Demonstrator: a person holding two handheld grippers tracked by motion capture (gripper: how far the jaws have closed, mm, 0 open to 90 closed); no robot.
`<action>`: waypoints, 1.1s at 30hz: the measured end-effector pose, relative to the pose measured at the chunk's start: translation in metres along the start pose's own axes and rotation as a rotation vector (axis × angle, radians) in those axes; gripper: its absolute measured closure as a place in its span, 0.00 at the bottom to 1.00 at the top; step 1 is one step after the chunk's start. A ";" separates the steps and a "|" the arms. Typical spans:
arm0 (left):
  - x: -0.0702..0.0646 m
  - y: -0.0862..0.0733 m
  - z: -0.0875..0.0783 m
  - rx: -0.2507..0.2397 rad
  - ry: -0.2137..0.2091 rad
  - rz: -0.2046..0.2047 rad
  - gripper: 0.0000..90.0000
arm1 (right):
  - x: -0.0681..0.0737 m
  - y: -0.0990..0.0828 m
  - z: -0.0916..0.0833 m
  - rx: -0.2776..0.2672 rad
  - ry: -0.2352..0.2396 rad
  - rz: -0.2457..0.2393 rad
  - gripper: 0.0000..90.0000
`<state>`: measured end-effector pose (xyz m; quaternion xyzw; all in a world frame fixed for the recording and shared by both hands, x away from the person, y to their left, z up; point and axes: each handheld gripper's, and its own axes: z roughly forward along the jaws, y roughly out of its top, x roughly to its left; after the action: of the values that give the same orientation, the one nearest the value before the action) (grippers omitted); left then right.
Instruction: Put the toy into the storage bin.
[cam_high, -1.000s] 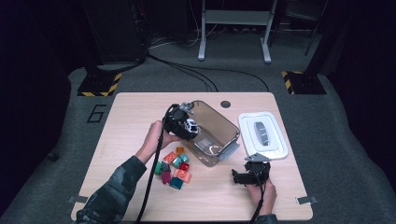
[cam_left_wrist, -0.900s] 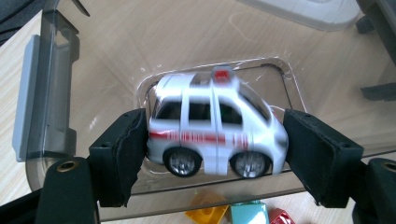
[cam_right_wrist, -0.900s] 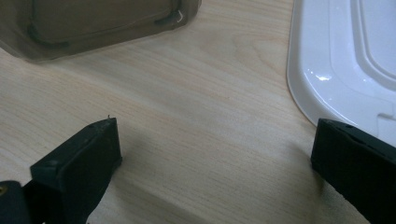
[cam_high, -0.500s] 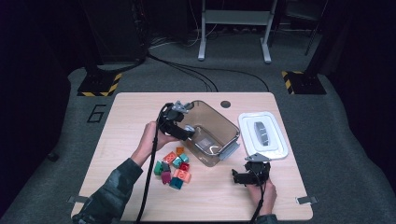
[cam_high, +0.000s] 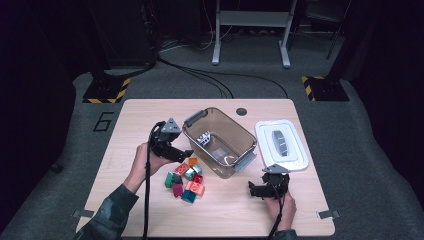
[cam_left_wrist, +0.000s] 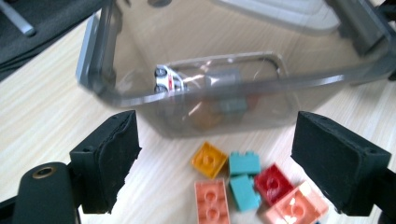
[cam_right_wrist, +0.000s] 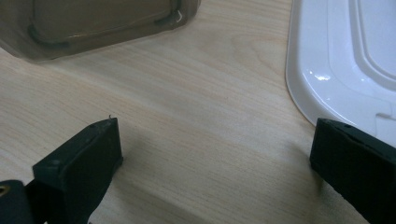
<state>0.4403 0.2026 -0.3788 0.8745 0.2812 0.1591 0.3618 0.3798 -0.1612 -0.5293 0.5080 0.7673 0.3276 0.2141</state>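
A: Lower left of the high view: left gripper (cam_high: 186, 154) sits beside the near-left wall of the clear bin (cam_high: 192, 137), above the brick pile (cam_high: 186, 179). Its jaws have just been opening; in the left gripper view they stand wide with nothing between the pads.

B: And the bricks?

A: Loose on the table (cam_high: 125, 130), left of centre, just beside the bin's near wall. In the left gripper view: orange brick (cam_left_wrist: 209, 160), two teal ones (cam_left_wrist: 244, 163), a red one (cam_left_wrist: 273, 180), salmon ones (cam_left_wrist: 211, 201). Some touch each other. A small white toy car (cam_left_wrist: 168, 82) already lies inside the bin.

B: How would they handle, do you reckon?

A: Light, rigid, hard plastic. Not fragile. Smooth sides, so likely to slip or twist out if pinched on a corner. I'd take one across two flat opposite side faces, pads square to them, studs up. The orange one lies a little apart from the rest, the easiest pick; the red and salmon ones are crowded, and a jaw could nudge a neighbour.

B: Further right?

A: White lid (cam_high: 281, 144) flat on the table, right of the bin. Lower right: right gripper (cam_high: 253, 189) rests low over bare wood, jaws spread wide, holding nothing; its own view shows the bin's corner upper left and the lid's edge upper right.
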 end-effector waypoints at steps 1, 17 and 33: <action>0.000 -0.004 -0.002 0.007 0.002 -0.005 0.16 | 0.000 0.000 0.000 0.000 0.000 0.000 0.02; 0.002 -0.094 -0.007 0.055 0.020 -0.145 0.17 | 0.000 0.000 0.000 0.000 -0.001 0.001 0.02; -0.019 -0.147 0.011 0.074 0.043 -0.206 0.38 | 0.000 0.000 0.000 0.000 -0.002 0.000 0.02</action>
<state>0.3758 0.2703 -0.4941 0.8502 0.3828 0.1292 0.3375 0.3799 -0.1613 -0.5293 0.5084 0.7670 0.3273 0.2148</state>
